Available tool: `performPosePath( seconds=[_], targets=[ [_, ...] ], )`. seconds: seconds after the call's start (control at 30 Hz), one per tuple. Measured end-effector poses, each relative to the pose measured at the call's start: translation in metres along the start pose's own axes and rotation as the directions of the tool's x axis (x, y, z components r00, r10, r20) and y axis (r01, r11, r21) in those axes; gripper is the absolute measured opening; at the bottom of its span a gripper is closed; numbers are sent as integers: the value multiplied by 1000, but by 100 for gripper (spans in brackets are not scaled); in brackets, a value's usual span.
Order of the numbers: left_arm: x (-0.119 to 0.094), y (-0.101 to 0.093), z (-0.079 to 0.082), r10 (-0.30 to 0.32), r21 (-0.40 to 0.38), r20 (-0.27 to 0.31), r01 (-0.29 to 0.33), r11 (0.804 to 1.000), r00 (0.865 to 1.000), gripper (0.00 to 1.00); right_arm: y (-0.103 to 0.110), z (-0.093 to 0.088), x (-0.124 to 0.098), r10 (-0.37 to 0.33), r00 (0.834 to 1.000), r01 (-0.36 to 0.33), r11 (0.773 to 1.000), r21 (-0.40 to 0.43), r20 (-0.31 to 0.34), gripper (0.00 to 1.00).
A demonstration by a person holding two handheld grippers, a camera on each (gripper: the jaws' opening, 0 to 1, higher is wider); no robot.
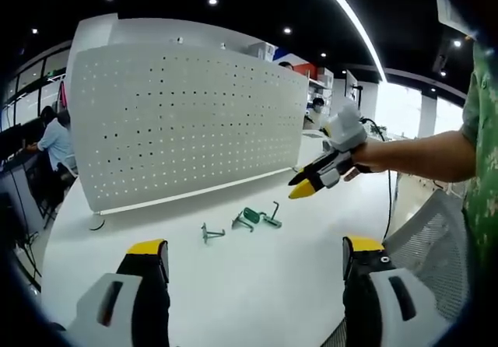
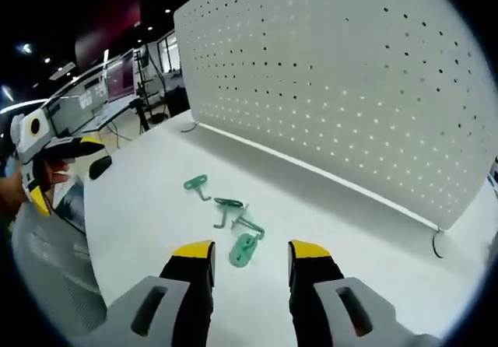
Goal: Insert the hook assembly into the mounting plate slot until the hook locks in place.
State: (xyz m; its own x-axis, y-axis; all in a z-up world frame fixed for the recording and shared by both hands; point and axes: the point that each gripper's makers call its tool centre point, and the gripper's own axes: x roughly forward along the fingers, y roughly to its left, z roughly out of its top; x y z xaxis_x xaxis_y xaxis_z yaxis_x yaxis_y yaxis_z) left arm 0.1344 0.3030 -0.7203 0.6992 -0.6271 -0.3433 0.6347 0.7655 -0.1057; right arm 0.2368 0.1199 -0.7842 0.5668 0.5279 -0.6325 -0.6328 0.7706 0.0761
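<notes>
Task had barely begun — nothing was inserted. The green hooks (image 2: 233, 222) lay loose on the white table (image 2: 140, 207), a small cluster of about four pieces just in front of the upright pegboard (image 2: 342, 82), which I took to be the mounting plate; none sat in its holes as far as I could see. In the right gripper view the right gripper (image 2: 250, 263) hovered directly over the nearest hook (image 2: 243, 248), jaws spread, nothing between them, not touching it. In the left gripper view the left gripper (image 1: 255, 260) was held back on the near side, well apart from the hooks (image 1: 245, 222), jaws wide and empty. The right gripper (image 1: 315, 182) appeared there from the right, above the table. Left to do, by my read: pick up one hook, carry it to the board, seat it, lock it.
</notes>
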Motion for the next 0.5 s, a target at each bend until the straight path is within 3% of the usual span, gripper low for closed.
performPosePath(
  seconds=[0.5],
  targets=[
    [0, 0, 0, 2, -2, -1, -2, 1000, 1000, 94, -2, -6, 14, 25, 999, -24, 999, 47, -41, 27]
  ],
)
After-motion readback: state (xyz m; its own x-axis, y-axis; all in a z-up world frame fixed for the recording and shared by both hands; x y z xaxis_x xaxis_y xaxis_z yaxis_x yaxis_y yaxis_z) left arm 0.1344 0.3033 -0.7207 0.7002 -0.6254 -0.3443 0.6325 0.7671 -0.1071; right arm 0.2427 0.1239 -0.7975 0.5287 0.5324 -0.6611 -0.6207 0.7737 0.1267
